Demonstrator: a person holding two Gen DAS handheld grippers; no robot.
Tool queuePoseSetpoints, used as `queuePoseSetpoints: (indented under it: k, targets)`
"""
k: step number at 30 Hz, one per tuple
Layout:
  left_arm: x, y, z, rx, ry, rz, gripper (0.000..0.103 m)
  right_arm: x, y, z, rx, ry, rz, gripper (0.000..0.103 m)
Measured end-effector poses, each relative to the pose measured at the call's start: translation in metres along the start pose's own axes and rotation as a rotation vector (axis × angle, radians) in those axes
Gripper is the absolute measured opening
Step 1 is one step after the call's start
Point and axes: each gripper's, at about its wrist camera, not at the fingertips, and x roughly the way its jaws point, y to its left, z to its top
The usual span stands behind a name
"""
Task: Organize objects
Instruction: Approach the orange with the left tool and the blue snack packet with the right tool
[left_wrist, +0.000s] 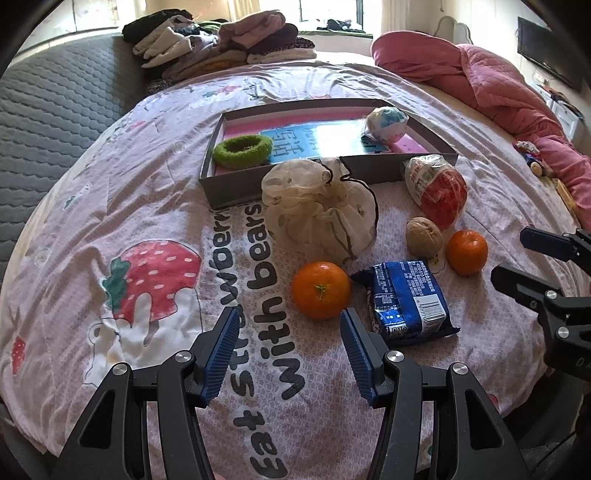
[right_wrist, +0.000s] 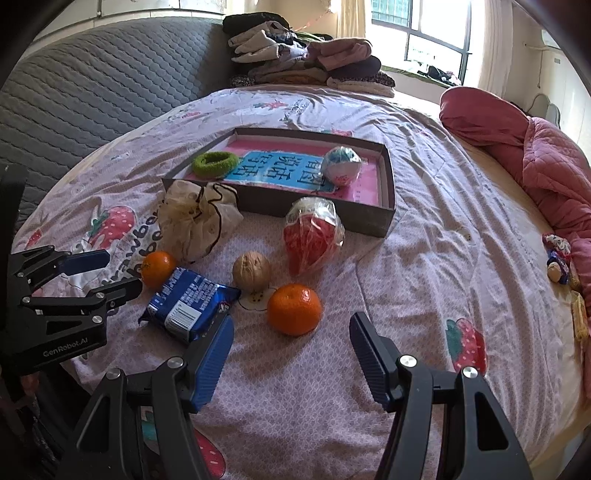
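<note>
The cream pouch (left_wrist: 320, 210) hides the near wall of the box (left_wrist: 236, 192) behind it, the snack packets (right_wrist: 561, 258) at the far right by the pink quilt (right_wrist: 535, 162) are too small to identify, and the blue packet's (left_wrist: 406, 299) print is unreadable.

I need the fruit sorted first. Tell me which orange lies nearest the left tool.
The orange beside the cream drawstring pouch, just ahead of the open left tool. The other orange sits beyond the blue snack packet, near the walnut.
</note>
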Motion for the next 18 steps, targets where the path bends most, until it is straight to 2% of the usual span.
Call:
queuePoseSetpoints:
  k: [18]
  targets:
    - [0.020, -0.002, 0.007, -0.009, 0.003, -0.040, 0.058, 0.029, -0.002, 0.001, 0.006, 0.038, 0.000, 0.065]
